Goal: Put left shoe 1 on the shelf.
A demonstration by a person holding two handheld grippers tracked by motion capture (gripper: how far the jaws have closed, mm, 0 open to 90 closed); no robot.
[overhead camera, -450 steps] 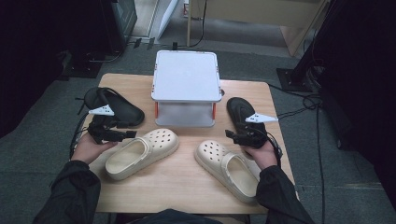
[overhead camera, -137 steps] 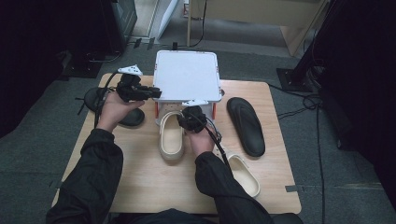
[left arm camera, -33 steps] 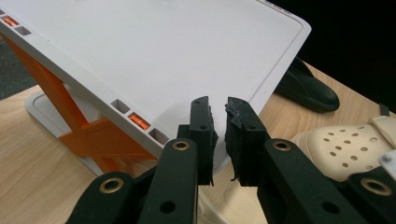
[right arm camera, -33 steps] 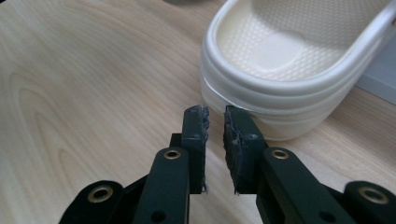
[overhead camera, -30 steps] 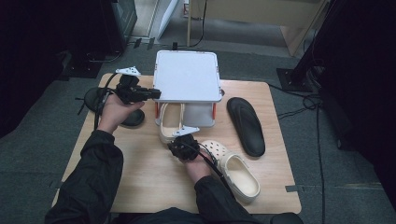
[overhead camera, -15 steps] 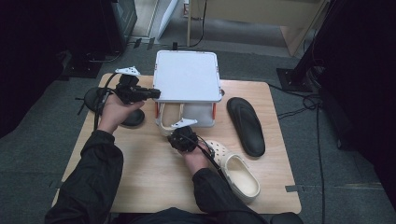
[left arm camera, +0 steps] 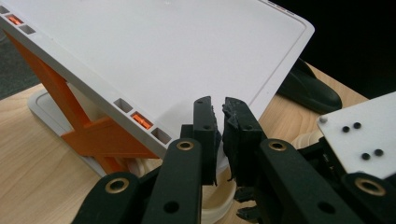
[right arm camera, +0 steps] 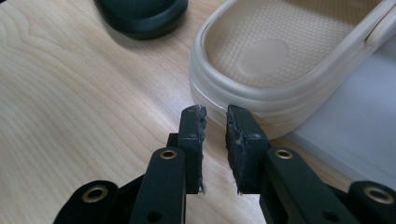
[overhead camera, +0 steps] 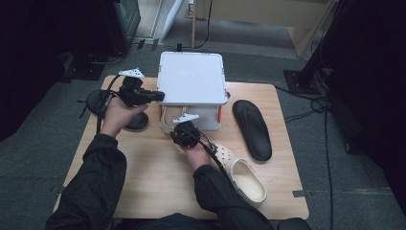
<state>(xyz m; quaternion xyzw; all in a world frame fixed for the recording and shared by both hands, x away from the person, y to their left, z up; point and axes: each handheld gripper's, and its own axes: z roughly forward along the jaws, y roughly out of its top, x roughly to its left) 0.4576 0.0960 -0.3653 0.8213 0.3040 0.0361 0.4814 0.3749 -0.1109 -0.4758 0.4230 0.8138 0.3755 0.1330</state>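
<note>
Pushing the cream clog onto the lower shelf of the white rack looks like the step in hand. The right gripper has its fingers only slightly apart, empty, just beside the clog's heel. The left gripper has its fingers nearly closed at the rack's top edge, seemingly steadying it. Next, the second clog on the table needs a grasp

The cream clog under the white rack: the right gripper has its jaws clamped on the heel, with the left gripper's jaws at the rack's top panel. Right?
Not quite. In the right gripper view the right gripper has its jaws slightly apart just short of the cream clog, not clamped on its heel. The rest holds: the left gripper is at the white rack top panel's edge.
</note>
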